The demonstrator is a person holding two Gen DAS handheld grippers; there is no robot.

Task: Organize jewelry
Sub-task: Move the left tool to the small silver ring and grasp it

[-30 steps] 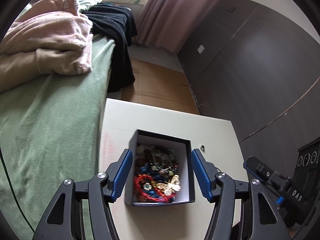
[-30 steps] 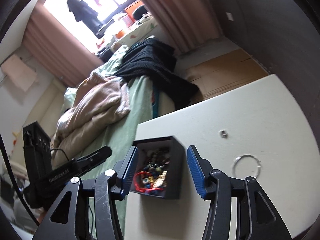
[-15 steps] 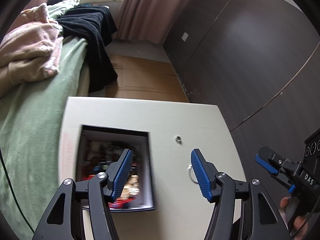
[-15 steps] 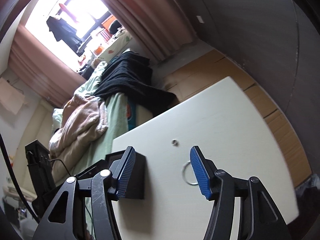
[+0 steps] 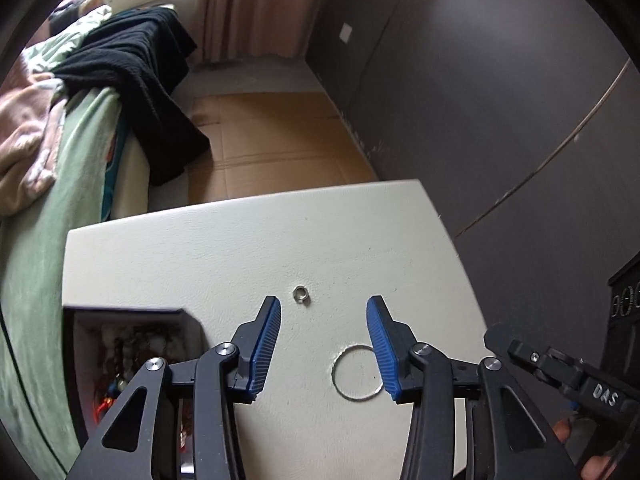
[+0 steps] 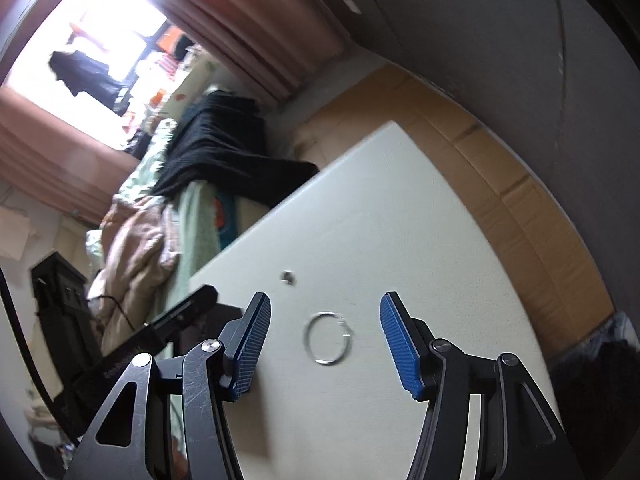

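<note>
On the white table [image 5: 248,248], a thin bangle [image 5: 357,373] is lying flat between both spread-open grippers, left gripper [image 5: 324,344] and right gripper [image 6: 326,340], neither pinching anything. Small ring [image 5: 300,294] is sitting just beyond, jewelry box [image 5: 132,344] off left.

Black tongs [image 5: 324,344] w/ ribbed blue pads [image 5: 266,348], silver pivot screws, white "DAS" marking.

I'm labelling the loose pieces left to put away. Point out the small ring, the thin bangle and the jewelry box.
small ring [image 5: 300,294]: left wrist view, on its band.
thin bangle [image 6: 306,336]: right wrist view, left arc.
jewelry box [image 5: 128,312]: left wrist view, far rim.
</note>
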